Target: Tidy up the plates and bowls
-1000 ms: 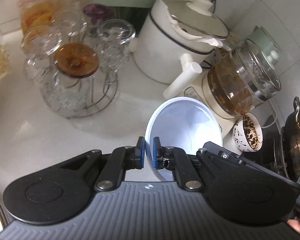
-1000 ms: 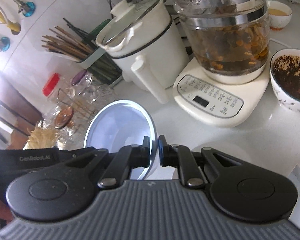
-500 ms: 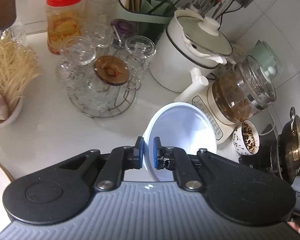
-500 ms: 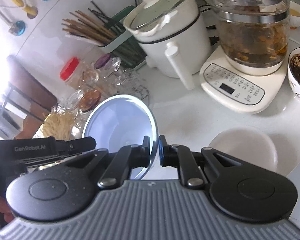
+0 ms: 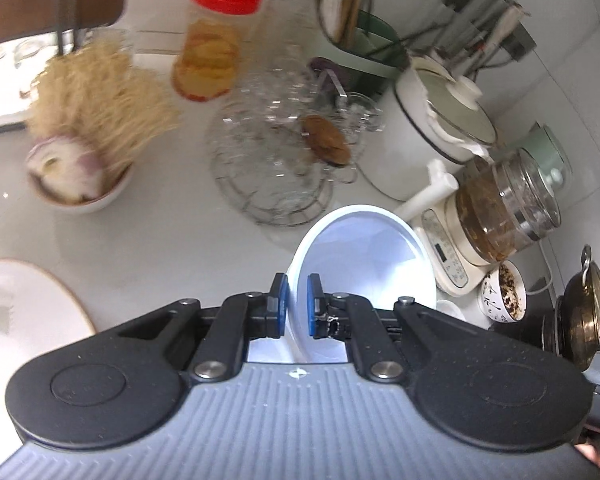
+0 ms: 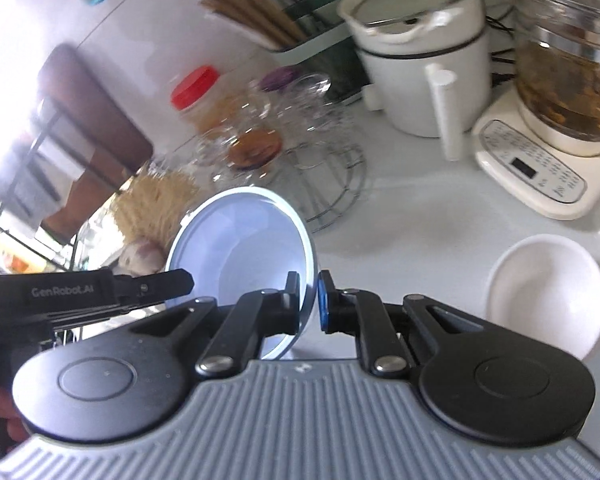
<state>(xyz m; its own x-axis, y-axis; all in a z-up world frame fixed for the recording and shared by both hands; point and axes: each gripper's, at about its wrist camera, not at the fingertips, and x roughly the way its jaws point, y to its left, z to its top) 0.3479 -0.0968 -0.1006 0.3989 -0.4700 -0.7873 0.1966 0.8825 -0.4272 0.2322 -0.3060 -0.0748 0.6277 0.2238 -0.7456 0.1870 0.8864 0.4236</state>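
Note:
A pale blue bowl (image 5: pixel 364 252) is held up over the white counter, gripped by both grippers at opposite sides of its rim. My left gripper (image 5: pixel 296 306) is shut on the bowl's near rim. My right gripper (image 6: pixel 310 304) is shut on the rim of the same bowl (image 6: pixel 244 240), and the left gripper's body shows at its far left. A white bowl (image 6: pixel 548 292) sits on the counter to the right. A flat plate with a tan rim (image 5: pixel 24 312) lies at the left edge.
A wire rack of glass cups (image 5: pixel 280 152), a red-lidded jar (image 5: pixel 212 40), a bowl of dried noodles (image 5: pixel 88 128), a white lidded pot (image 5: pixel 432 128), a glass kettle on its base (image 5: pixel 500 208), a small patterned bowl (image 5: pixel 504 296) and a utensil holder stand along the back.
Both grippers have pulled back and up from the counter with the blue bowl. More of the counter shows, including the plate at left and the whole white bowl at right.

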